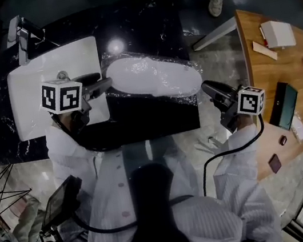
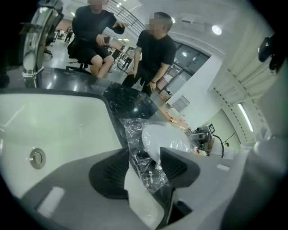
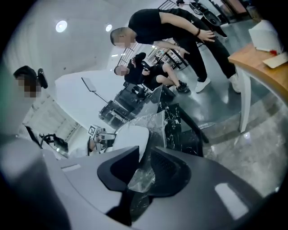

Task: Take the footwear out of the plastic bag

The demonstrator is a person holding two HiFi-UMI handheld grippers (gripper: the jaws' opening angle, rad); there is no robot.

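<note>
My left gripper [image 1: 103,86] at nine o'clock, jaws released round the plastic bag [image 2: 132,134], white shoe [image 1: 152,77] inside, right gripper [image 1: 208,87] at three, jaws likewise loosened

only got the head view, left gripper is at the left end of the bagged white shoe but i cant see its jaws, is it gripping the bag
Observer: No. The left gripper has its jaws wide apart, and the plastic bag lies loose between them.
Operator: and the right one
Observer: The right gripper has its jaws narrowly apart, with bunched film from the bag between them.
Operator: whose legs are those at the top
Observer: One person in black sits on a chair past the counter, and a second person in black stands beside them.
</note>
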